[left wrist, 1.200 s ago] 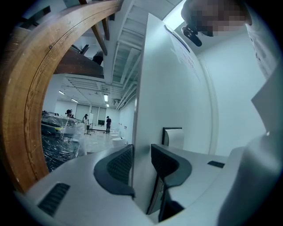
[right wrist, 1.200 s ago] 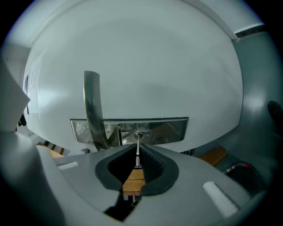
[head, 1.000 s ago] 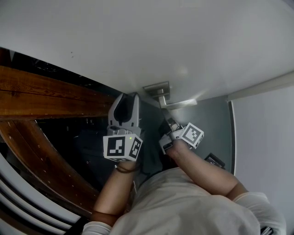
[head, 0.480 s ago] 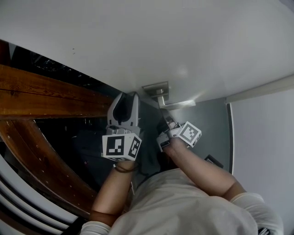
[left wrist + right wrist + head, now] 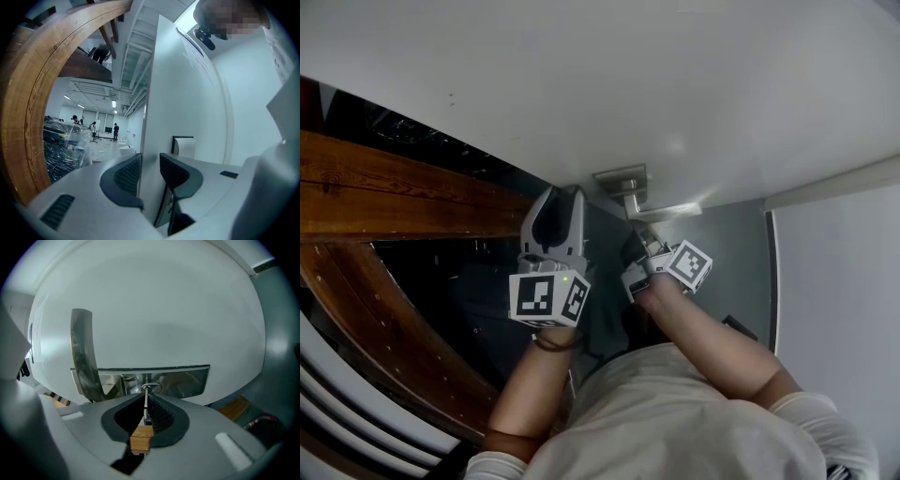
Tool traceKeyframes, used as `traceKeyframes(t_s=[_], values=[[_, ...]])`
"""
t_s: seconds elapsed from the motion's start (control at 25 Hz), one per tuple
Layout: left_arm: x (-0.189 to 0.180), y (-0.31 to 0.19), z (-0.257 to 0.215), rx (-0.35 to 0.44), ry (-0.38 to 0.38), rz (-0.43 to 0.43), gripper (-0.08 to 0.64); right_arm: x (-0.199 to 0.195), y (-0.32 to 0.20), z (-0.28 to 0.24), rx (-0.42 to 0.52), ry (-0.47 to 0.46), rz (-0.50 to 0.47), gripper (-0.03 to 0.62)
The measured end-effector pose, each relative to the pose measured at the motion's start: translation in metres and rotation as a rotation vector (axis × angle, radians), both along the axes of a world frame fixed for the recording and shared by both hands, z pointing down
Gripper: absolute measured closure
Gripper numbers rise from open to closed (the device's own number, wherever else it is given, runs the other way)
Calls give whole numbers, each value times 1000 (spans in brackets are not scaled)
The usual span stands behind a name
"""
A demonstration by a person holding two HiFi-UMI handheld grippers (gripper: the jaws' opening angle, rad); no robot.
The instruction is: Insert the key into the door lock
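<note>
Key (image 5: 146, 408) pinched in right hand-held gripper (image 5: 146, 398), blade straight ahead, tip at keyhole (image 5: 151, 388) just beyond jaws; left hand-held gripper (image 5: 150, 176) clamps door (image 5: 187, 93) edge.

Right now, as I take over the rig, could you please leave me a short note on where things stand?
Left tongs: closed on the edge of the door, steadying it.
Right tongs: closed on the key, pointing level at the lock plate beside the handle.
Done: key in the grip and lined up, its tip at the keyhole.
Unclear: how far in the blade sits.
Left: push the key fully home while the door is held.
</note>
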State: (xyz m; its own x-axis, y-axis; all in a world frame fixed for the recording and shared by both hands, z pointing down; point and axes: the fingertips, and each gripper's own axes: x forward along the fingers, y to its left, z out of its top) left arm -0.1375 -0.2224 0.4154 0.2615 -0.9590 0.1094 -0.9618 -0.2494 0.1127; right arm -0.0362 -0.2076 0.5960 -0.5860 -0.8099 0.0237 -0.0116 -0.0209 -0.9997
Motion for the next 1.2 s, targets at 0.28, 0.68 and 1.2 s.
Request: traceKeyframes(t_s=[0.28, 0.68, 1.2], values=[[1, -1, 4, -3, -48, 20, 433, -6, -1, -5, 105, 63, -75, 526], [-9, 39, 9, -50, -30, 10, 431, 21, 52, 5, 67, 263, -192, 497], [-8, 142, -50, -2, -13, 36, 496, 16, 126, -168, 621, 780, -192, 589]])
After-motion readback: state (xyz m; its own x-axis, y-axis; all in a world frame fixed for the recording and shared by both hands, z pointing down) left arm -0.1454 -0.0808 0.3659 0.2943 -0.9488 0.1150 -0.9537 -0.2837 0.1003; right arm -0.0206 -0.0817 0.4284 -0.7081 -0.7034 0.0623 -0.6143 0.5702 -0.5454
